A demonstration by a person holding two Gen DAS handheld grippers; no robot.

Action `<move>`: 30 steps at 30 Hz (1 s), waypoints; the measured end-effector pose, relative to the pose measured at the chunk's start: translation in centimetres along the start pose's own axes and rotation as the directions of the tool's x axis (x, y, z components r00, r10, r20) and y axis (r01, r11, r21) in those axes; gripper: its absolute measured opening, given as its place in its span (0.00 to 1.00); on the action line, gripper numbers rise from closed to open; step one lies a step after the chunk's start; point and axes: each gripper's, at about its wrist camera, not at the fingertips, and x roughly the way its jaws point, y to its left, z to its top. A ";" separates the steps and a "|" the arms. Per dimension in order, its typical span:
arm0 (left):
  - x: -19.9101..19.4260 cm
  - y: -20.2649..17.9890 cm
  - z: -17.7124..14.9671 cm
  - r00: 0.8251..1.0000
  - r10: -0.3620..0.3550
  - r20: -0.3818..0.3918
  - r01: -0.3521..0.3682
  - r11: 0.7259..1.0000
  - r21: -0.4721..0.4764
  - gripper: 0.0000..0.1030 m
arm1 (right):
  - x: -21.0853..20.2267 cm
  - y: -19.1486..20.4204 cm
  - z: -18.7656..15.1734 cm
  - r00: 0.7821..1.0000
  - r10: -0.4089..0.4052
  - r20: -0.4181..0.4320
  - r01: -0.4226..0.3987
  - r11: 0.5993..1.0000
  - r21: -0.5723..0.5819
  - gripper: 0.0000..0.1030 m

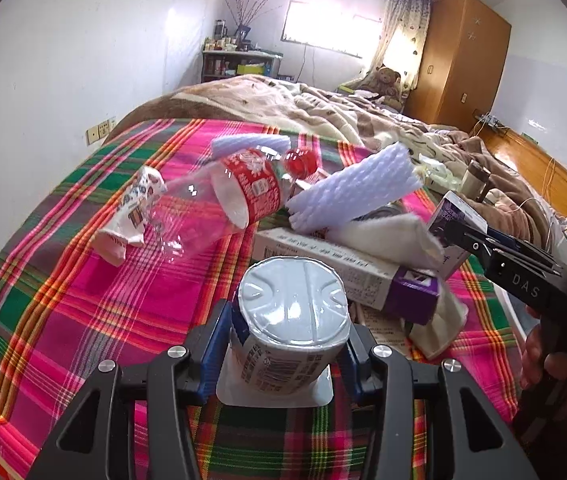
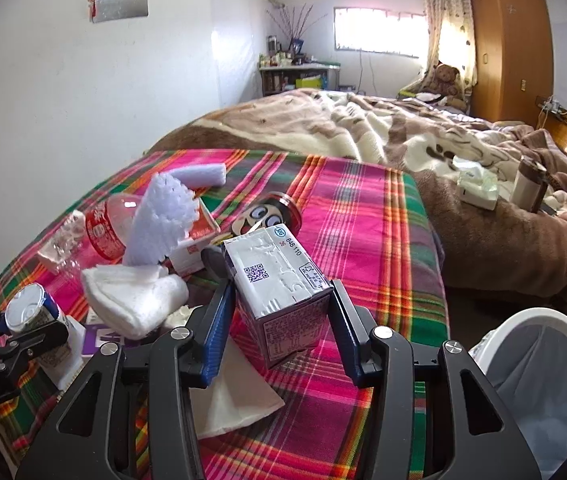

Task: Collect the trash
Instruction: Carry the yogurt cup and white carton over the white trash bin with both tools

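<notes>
My left gripper [image 1: 285,354] is shut on a white cup with a silver foil lid [image 1: 293,304], its blue pads pressed on both sides; the cup stands over a white paper on the plaid sheet [image 1: 63,320]. In the right wrist view my right gripper [image 2: 281,324] is shut on a tilted purple-and-white drink carton [image 2: 279,276], held above the sheet. The left wrist view shows that carton [image 1: 457,210] at the right, in the right gripper [image 1: 449,234]. The left gripper [image 2: 19,330] with the cup [image 2: 27,310] appears at the left edge of the right wrist view.
Loose items lie behind the cup: a clear bottle with a red label [image 1: 219,200], white foam sleeves [image 1: 351,188], a long box [image 1: 343,270], a crumpled printed wrapper [image 1: 131,212], white cloths [image 2: 131,300]. A white lined bin [image 2: 543,380] stands at the lower right. Brown blanket [image 2: 483,240] beyond.
</notes>
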 end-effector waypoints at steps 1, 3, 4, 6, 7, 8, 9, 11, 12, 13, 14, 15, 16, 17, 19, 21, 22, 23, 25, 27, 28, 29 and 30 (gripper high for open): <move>-0.2 -0.1 0.1 1.000 -0.001 0.005 0.001 1.000 0.002 0.47 | -0.1 -0.2 0.1 1.000 0.002 0.009 -0.002 1.000 0.006 0.47; -0.8 -0.4 0.2 1.000 -0.004 0.017 0.004 1.000 0.006 0.47 | -0.7 -0.4 0.2 1.000 0.003 0.027 -0.003 1.000 0.023 0.47; -1.2 -0.6 0.4 1.000 -0.006 0.022 0.006 1.000 0.011 0.47 | -1.2 -0.5 0.2 0.999 0.002 0.036 -0.004 0.999 0.033 0.47; -2.1 -1.2 0.7 0.999 -0.013 0.040 0.012 1.000 0.023 0.47 | -1.8 -0.7 0.3 0.999 -0.003 0.053 0.001 0.999 0.041 0.47; -2.4 -1.4 0.9 0.999 -0.017 0.046 0.016 0.999 0.028 0.47 | -2.2 -0.8 0.3 0.998 -0.013 0.060 0.010 0.999 0.045 0.47; -2.7 -1.8 1.0 0.998 -0.023 0.053 0.022 0.999 0.032 0.47 | -2.5 -1.1 0.3 0.998 -0.016 0.067 0.013 0.999 0.051 0.47; -3.1 -2.2 1.2 0.998 -0.030 0.062 0.028 0.999 0.039 0.47 | -3.0 -1.4 0.3 0.997 -0.016 0.078 0.011 0.998 0.062 0.47; -3.8 -3.1 1.5 0.996 -0.045 0.075 0.041 0.998 0.055 0.47 | -4.0 -1.8 0.3 0.996 -0.023 0.090 0.016 0.997 0.078 0.47; -4.1 -3.6 1.7 0.995 -0.055 0.081 0.050 0.997 0.065 0.47 | -4.5 -2.1 0.4 0.995 -0.031 0.097 0.023 0.996 0.085 0.47; -4.3 -4.2 1.8 0.994 -0.064 0.086 0.058 0.996 0.074 0.47 | -4.8 -2.4 0.4 0.994 -0.037 0.104 0.028 0.996 0.090 0.47; -4.5 -4.8 2.0 0.993 -0.074 0.090 0.067 0.994 0.085 0.47 | -5.4 -2.8 0.4 0.992 -0.048 0.113 0.036 0.994 0.099 0.47; -4.6 -5.3 2.1 0.992 -0.082 0.092 0.074 0.993 0.094 0.47 | -5.8 -3.2 0.4 0.992 -0.055 0.116 0.042 0.994 0.104 0.47; -4.8 -6.0 2.2 0.991 -0.096 0.095 0.086 0.991 0.104 0.47 | -6.4 -3.6 0.4 0.990 -0.065 0.124 0.051 0.992 0.115 0.47; -4.9 -6.6 2.3 0.989 -0.109 0.096 0.098 0.989 0.115 0.47 | -6.9 -4.1 0.3 0.988 -0.077 0.131 0.061 0.990 0.125 0.47; -5.0 -8.0 2.7 0.986 -0.133 0.097 0.119 0.983 0.137 0.47 | -7.7 -5.0 0.0 0.985 -0.109 0.133 0.090 0.986 0.141 0.47; -5.0 -9.6 2.9 0.982 -0.164 0.096 0.147 0.975 0.164 0.47 | -8.6 -5.9 -0.4 0.981 -0.136 0.139 0.113 0.981 0.159 0.47; -5.0 -10.5 2.9 0.980 -0.177 0.095 0.159 0.972 0.175 0.47 | -9.0 -6.5 -0.7 0.978 -0.156 0.136 0.132 0.977 0.170 0.47; -4.9 -11.3 3.0 0.977 -0.193 0.092 0.174 0.967 0.186 0.47 | -9.4 -7.0 -1.0 0.976 -0.173 0.135 0.147 0.972 0.184 0.47; -4.6 -13.0 3.1 0.970 -0.230 0.079 0.210 0.955 0.210 0.47 | -9.9 -8.1 -1.4 0.971 -0.199 0.133 0.168 0.962 0.214 0.47; -4.3 -14.7 3.2 0.963 -0.262 0.063 0.241 0.942 0.234 0.47 | -10.4 -9.3 -2.0 0.963 -0.239 0.126 0.205 0.949 0.238 0.47; -4.1 -15.7 3.2 0.958 -0.281 0.053 0.260 0.934 0.245 0.47 | -10.6 -9.6 -2.2 0.959 -0.256 0.121 0.221 0.944 0.244 0.47; -3.9 -16.6 3.2 0.953 -0.300 0.043 0.280 0.925 0.256 0.47 | -10.8 -10.2 -2.5 0.954 -0.275 0.115 0.239 0.937 0.254 0.47; -3.7 -17.5 3.1 0.947 -0.319 0.035 0.299 0.917 0.266 0.47 | -11.0 -10.7 -2.7 0.951 -0.288 0.112 0.251 0.931 0.264 0.47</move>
